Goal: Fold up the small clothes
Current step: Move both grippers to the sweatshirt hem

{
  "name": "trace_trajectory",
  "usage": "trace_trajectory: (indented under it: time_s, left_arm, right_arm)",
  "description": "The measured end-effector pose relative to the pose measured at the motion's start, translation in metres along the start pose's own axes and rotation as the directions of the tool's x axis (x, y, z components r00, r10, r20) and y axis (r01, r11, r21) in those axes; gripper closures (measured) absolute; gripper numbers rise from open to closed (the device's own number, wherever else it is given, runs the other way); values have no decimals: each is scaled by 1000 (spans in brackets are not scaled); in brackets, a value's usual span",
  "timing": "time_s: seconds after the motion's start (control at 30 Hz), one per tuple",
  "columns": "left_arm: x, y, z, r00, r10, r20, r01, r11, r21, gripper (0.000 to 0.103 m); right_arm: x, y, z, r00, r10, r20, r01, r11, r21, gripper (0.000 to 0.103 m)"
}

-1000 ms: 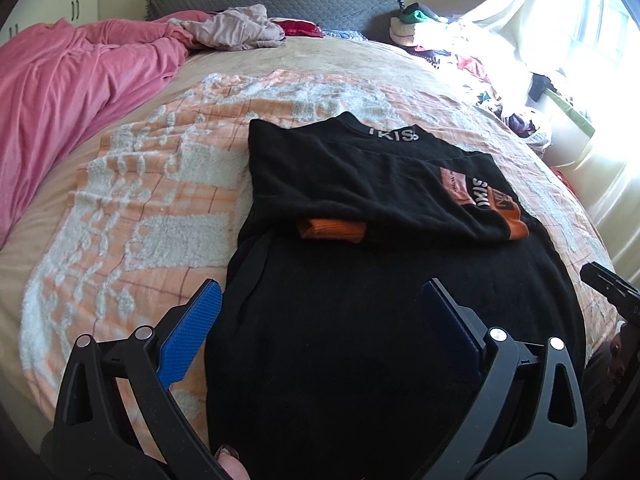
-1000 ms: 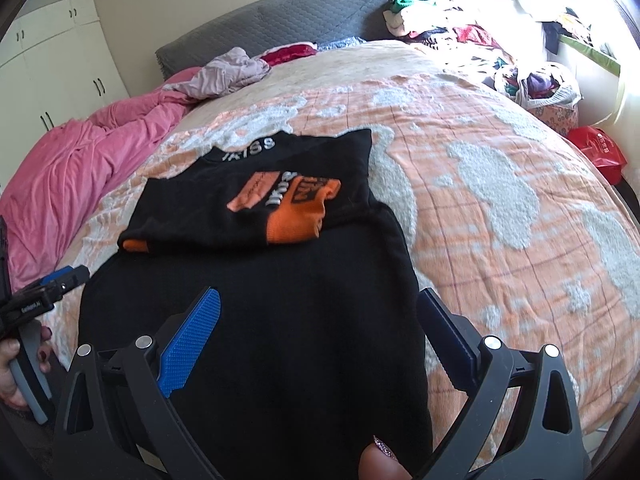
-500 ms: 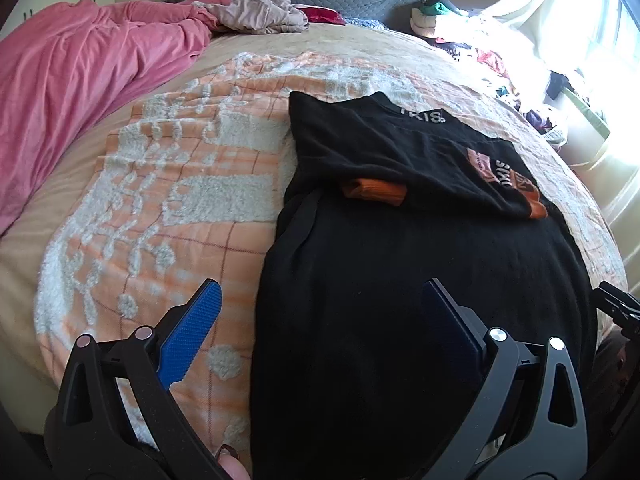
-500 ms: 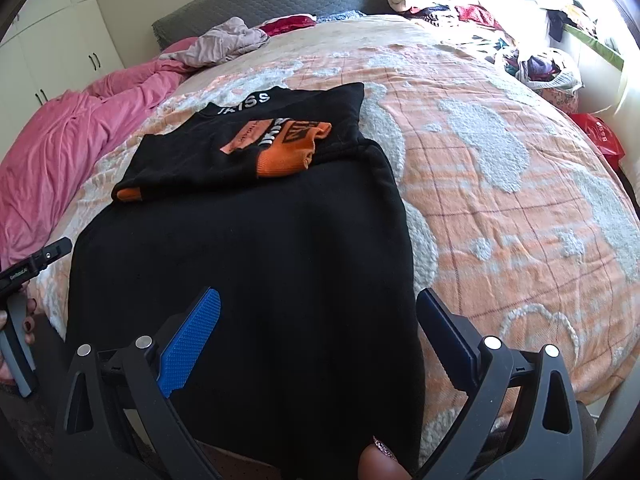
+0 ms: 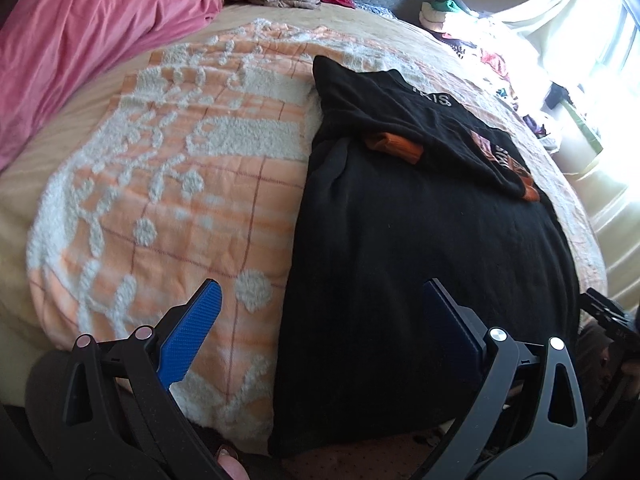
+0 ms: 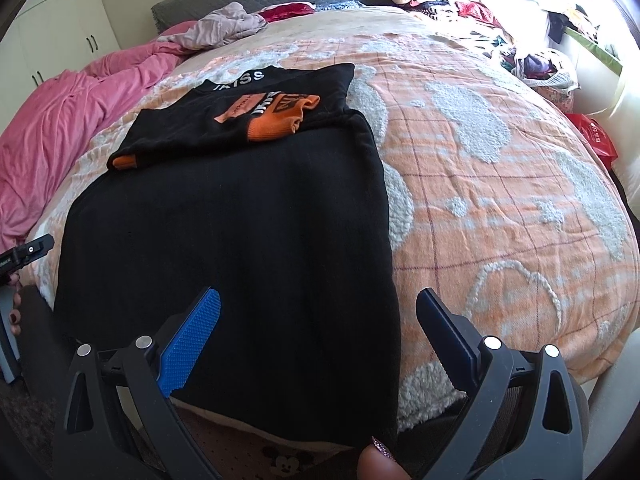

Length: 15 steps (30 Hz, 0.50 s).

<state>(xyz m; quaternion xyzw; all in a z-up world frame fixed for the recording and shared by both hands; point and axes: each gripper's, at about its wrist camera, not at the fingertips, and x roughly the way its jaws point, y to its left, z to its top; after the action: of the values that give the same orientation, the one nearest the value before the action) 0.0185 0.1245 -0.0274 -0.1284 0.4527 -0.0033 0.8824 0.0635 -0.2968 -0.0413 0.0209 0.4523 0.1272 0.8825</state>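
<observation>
Pulled back toward the bed's foot since a second ago, both grippers: left gripper (image 5: 316,320), right gripper (image 6: 318,320), fingers wide, holding nothing. Black sweater (image 6: 228,240) flat on bed (image 6: 500,184), hem under fingers, collar at 12 o'clock. Soft, light, floppy; best pinched at hem corners.

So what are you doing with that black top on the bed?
A person is folding a black sweater spread on the orange-and-white blanket. Its sleeves with the orange cuffs are already folded in across the top. The left gripper and right gripper both hang near the sweater's bottom hem at the bed's edge, jaws open and holding nothing. More clothes are piled by the window.
</observation>
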Motion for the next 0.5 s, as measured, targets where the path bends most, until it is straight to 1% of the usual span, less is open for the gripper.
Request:
trace_trajectory:
  time_s: [0.1,0.2,0.3,0.37,0.5]
  left_arm:
    - [-1,3,-10,1000,-23,-20,22,1000,-13,10]
    - [-2,6,-20,999,-26,-36,25,1000,-13,14]
    - [-4,9,-28,998,-45,-54,45,999,-16,20]
    - [-4,11,-33,995,-71,-73,69,997,-21,30]
    - [-3,12,-42,992,-82,-99,80,996,-23,39]
  right_arm:
    - [-2,-2,-6,1000,-3,-6,3,1000,3,5]
    - [-4,-3,-11,1000,0,-12,0,1000,1,5]
    - [-5,-3,-14,1000,3,-24,-3,1000,-5,5]
    - [-6,-3,-17,999,3,-34,-4,1000,-11,5]
    - [-8,-3,-21,998,21,-52,-22,1000,-16,5]
